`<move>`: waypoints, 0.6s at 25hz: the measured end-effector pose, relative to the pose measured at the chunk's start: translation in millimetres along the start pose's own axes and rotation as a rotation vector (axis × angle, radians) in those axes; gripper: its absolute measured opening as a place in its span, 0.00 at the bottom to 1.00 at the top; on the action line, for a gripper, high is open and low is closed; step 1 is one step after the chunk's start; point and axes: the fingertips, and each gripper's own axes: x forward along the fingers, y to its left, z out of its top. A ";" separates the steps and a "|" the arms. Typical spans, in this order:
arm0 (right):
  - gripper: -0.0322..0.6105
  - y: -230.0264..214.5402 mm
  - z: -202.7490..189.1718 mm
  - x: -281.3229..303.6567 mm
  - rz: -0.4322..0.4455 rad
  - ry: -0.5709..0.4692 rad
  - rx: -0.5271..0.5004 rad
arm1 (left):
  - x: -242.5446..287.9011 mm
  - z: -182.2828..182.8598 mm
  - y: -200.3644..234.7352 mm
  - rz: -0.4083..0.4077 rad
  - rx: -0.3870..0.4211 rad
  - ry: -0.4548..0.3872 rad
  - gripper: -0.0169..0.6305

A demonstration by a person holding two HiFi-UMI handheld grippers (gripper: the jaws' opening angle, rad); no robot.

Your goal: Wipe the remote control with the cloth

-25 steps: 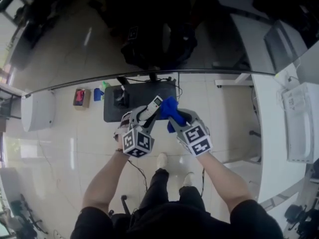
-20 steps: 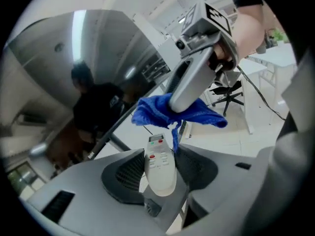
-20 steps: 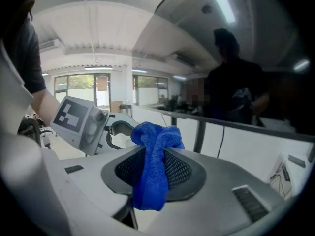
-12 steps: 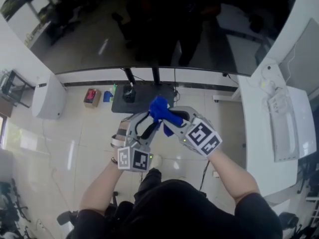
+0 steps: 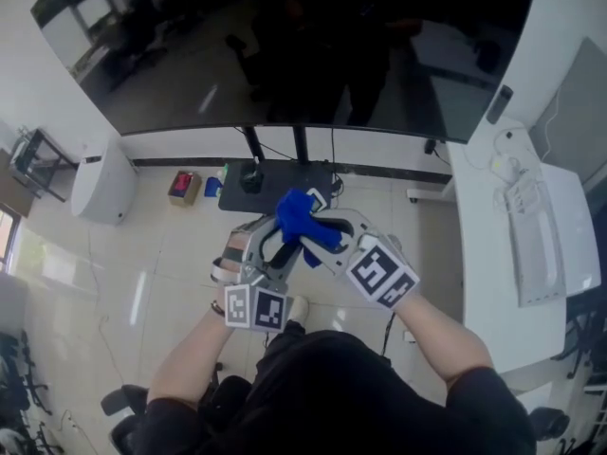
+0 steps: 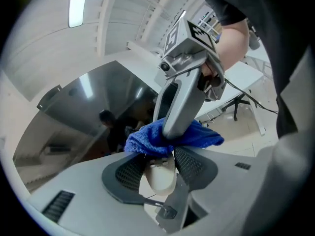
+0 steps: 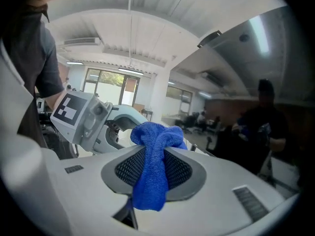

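As both clamp: left tool (image 6: 158,159) 1 remote (image 6: 161,177) | right tool (image 7: 153,163) 1 cloth (image 7: 150,186)

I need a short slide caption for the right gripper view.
Right gripper clamping a bunched blue cloth between its two jaws.

The left forearm (image 5: 190,358) and the right forearm (image 5: 441,335) are stretched forward from the torso and angled inward, so that the two grippers are brought tip to tip. The left gripper (image 6: 160,163) is clamped on the pale remote control (image 6: 158,176). The right gripper (image 7: 153,168) is closed on the blue cloth (image 7: 152,183), which is pinched between its pads, and its tip is laid across the left gripper's tip.
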 end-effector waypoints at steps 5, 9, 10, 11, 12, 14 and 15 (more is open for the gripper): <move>0.24 -24.1 -10.5 -13.6 -0.094 0.045 0.008 | -12.8 11.3 -5.3 -0.004 0.013 -0.017 0.32; 0.23 -44.8 -10.7 -26.8 -0.161 0.052 0.029 | -18.1 14.0 -7.5 -0.013 -0.035 -0.035 0.32; 0.24 -42.5 -5.4 -29.8 -0.154 0.042 0.017 | -17.6 12.6 -7.2 -0.016 -0.050 -0.035 0.32; 0.24 -37.8 0.4 -32.2 -0.139 0.033 -0.005 | -16.6 10.6 -6.4 -0.019 -0.065 -0.034 0.33; 0.24 -32.0 5.4 -33.7 -0.119 0.025 -0.033 | -15.6 8.3 -5.1 -0.023 -0.085 -0.033 0.32; 0.24 -24.6 11.8 -36.7 -0.093 0.001 -0.066 | -14.4 4.8 -0.7 -0.033 -0.170 -0.047 0.33; 0.24 -26.7 13.8 -40.0 -0.105 -0.024 -0.051 | -14.1 4.3 3.1 -0.041 -0.255 -0.069 0.32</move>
